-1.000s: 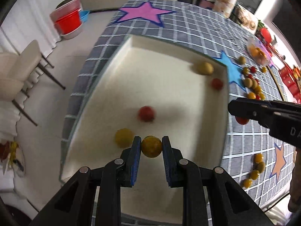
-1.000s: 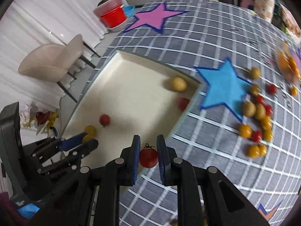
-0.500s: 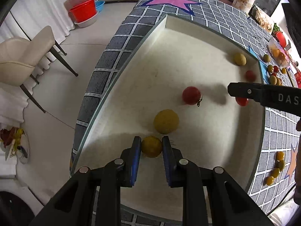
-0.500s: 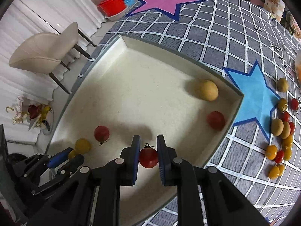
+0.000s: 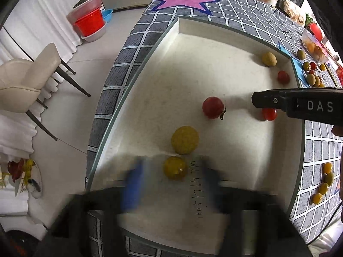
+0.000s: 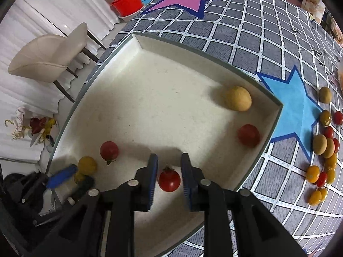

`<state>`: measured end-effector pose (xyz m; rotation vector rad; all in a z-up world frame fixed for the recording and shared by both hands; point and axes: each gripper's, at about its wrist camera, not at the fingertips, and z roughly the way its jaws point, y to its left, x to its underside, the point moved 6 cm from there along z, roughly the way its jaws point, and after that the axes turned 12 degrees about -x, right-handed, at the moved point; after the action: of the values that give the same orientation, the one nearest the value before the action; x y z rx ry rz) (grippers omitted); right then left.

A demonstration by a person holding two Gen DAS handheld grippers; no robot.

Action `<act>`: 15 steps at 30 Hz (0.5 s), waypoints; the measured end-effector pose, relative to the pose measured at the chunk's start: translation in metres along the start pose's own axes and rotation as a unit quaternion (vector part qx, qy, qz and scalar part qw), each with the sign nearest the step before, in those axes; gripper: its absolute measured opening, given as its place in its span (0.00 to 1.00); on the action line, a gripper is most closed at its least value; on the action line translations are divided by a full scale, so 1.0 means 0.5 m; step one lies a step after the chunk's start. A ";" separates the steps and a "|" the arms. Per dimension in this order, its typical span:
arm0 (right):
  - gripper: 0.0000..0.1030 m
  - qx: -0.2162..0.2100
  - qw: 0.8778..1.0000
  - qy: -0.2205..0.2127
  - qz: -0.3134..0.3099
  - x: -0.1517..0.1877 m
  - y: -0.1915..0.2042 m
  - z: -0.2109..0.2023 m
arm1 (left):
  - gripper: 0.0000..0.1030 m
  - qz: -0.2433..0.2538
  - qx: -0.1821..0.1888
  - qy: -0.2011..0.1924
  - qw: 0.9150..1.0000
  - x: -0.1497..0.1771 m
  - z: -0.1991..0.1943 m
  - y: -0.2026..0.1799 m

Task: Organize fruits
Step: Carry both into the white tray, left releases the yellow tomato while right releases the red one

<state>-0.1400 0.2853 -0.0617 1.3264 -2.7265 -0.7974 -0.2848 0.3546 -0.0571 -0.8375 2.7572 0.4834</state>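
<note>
A white tray (image 5: 214, 49) (image 6: 193, 55) lies on the checked tablecloth and holds several small fruits. In the left wrist view my left gripper (image 5: 171, 177) is blurred and open, its fingers wide apart on either side of a yellow tomato (image 5: 175, 167) on the tray floor, next to a larger yellow one (image 5: 184, 140). In the right wrist view my right gripper (image 6: 169, 171) is open around a red tomato (image 6: 169, 180) that sits free between its pads on the tray floor. A red tomato (image 5: 213, 107) (image 6: 109, 150) lies nearby.
A yellow-green fruit (image 6: 238, 98) and a red tomato (image 6: 248, 135) lie in the tray's far right corner. Several loose red, yellow and green fruits (image 6: 323, 145) lie on the cloth to the right. A beige chair (image 6: 49, 51) and red tubs (image 6: 126, 4) stand beyond the table edge.
Both grippers have lowered into the tray and opened. The left let go of its yellow tomato beside the larger yellow one; the right let go of its red tomato onto the tray floor.
</note>
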 end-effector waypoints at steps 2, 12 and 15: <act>0.42 -0.002 1.000 -0.004 0.002 0.003 0.000 -0.009 | 0.75 0.004 -0.007 -0.012 1.000 -0.002 -0.008 0.002; 0.78 -0.023 0.997 -0.073 0.018 0.006 -0.007 -0.112 | 0.75 0.040 0.006 -0.003 0.999 -0.013 -0.030 -0.050; 0.78 -0.017 0.995 -0.088 0.039 0.021 -0.034 -0.148 | 0.75 0.054 0.007 -0.008 0.998 -0.027 -0.043 -0.074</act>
<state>-0.1179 0.2365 -0.0068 1.1900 -2.8614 -0.9929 -0.2550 0.3243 -0.0423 -0.6817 2.7974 0.4882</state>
